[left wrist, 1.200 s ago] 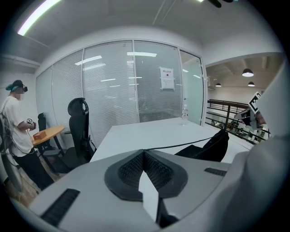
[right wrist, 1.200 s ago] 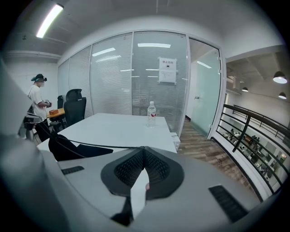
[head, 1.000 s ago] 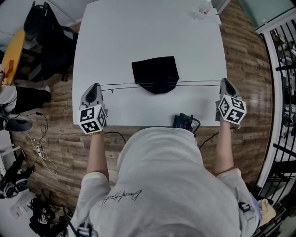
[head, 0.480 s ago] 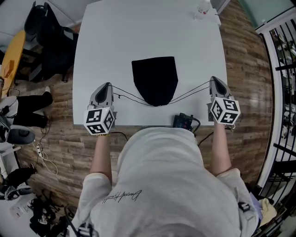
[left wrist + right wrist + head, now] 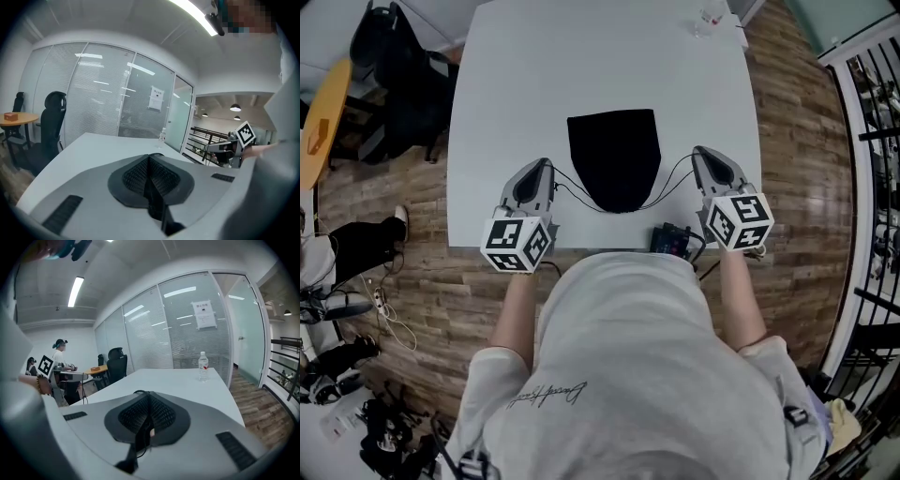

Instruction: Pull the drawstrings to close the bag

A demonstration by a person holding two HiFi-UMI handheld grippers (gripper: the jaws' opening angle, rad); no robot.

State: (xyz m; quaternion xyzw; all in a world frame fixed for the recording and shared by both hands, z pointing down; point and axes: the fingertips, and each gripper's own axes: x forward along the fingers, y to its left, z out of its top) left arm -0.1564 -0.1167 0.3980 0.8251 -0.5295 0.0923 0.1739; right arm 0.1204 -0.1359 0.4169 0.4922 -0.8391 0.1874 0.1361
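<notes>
A black drawstring bag lies flat in the middle of the white table, its gathered mouth toward me. Two thin black drawstrings run out of the mouth. The left drawstring sags over to my left gripper, which is shut on its end. The right drawstring curves up to my right gripper, also shut on it. In the right gripper view the cord runs down between the closed pads. In the left gripper view the jaws are pressed together, with only a sliver of cord at the tip.
A small black device with cables sits at the table's front edge, just inside my right gripper. A water bottle stands at the far right corner. An office chair stands left of the table, a metal railing to the right.
Both grippers have moved inward toward the bag. The drawstrings, stretched taut in a straight line a second ago, now hang slack in curves.
</notes>
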